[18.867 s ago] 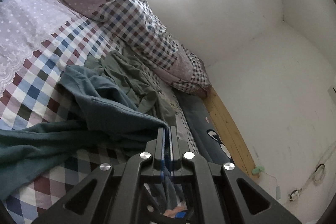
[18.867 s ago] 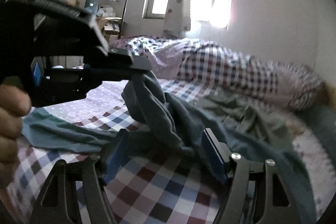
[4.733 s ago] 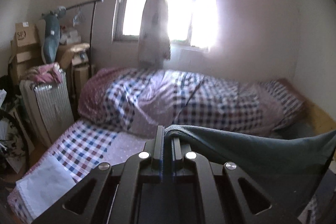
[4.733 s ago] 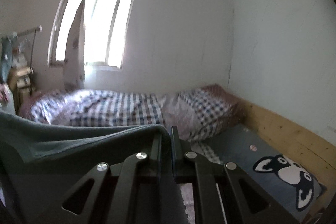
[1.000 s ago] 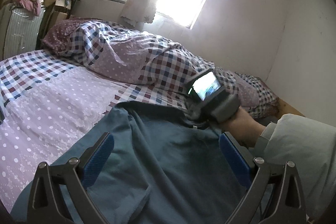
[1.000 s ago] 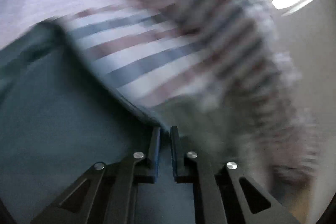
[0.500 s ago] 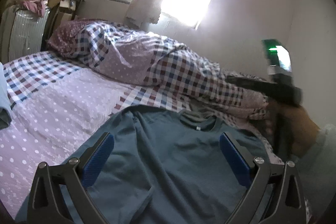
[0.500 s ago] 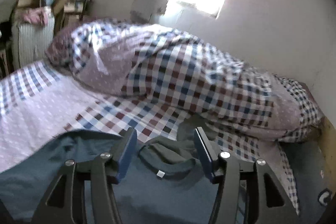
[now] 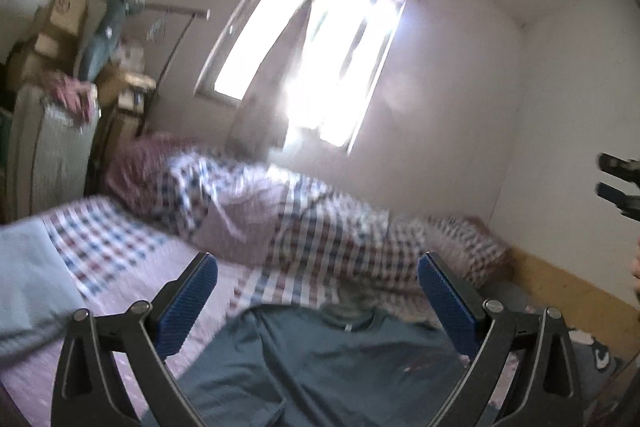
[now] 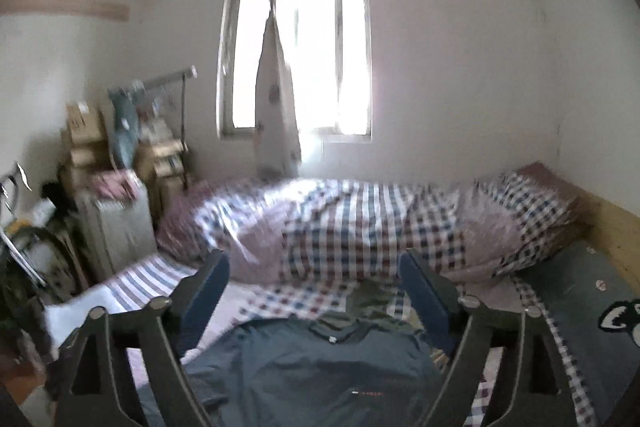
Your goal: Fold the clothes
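Observation:
A dark teal T-shirt (image 9: 320,359) (image 10: 320,375) lies spread flat on the checked bed sheet (image 9: 120,247), neck opening toward the window. An olive-green garment (image 10: 376,303) lies crumpled just beyond its collar. My left gripper (image 9: 318,301) is open and empty, raised above the shirt. My right gripper (image 10: 314,293) is also open and empty, held above the shirt's collar end. The right gripper's fingertips (image 9: 620,183) show at the right edge of the left wrist view.
A rolled checked duvet (image 10: 360,227) lies along the far side of the bed under the window. A folded pale cloth (image 9: 24,275) sits at the left edge. A white suitcase (image 10: 116,231), boxes and a clothes rail stand left. A wooden bed frame (image 10: 616,227) and a dog-print cushion (image 10: 592,311) are right.
Both grippers have lifted up and back from the shirt, so more of the wall and window shows. The right gripper has opened wider. The shirt stays flat.

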Demonstrator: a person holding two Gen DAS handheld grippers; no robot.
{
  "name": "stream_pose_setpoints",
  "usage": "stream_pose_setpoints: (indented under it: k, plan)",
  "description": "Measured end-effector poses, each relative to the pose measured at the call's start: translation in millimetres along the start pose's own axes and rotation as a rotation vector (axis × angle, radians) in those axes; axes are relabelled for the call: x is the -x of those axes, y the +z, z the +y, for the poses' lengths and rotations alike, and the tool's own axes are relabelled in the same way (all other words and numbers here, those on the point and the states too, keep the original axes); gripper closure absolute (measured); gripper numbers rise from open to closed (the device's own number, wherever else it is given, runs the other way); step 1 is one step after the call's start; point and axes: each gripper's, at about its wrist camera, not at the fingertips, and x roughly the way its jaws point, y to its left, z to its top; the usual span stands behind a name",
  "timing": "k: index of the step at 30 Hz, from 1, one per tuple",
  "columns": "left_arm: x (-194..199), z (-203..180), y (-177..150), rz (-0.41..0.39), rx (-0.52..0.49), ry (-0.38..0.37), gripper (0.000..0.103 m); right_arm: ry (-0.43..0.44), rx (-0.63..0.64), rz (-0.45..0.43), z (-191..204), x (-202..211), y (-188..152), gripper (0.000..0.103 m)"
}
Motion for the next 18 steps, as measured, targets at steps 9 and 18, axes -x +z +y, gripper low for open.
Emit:
stream_pose_setpoints:
  k: [9,18]
  plan:
    - [156,-35,89,-0.109,-0.051,-0.052,0.000,0.002,0.047,-0.287,26,228,46,0.003]
    - [257,-45,120,-0.163,-0.082,0.010,0.000,-0.042,0.045,-0.483,32,344,38,0.000]
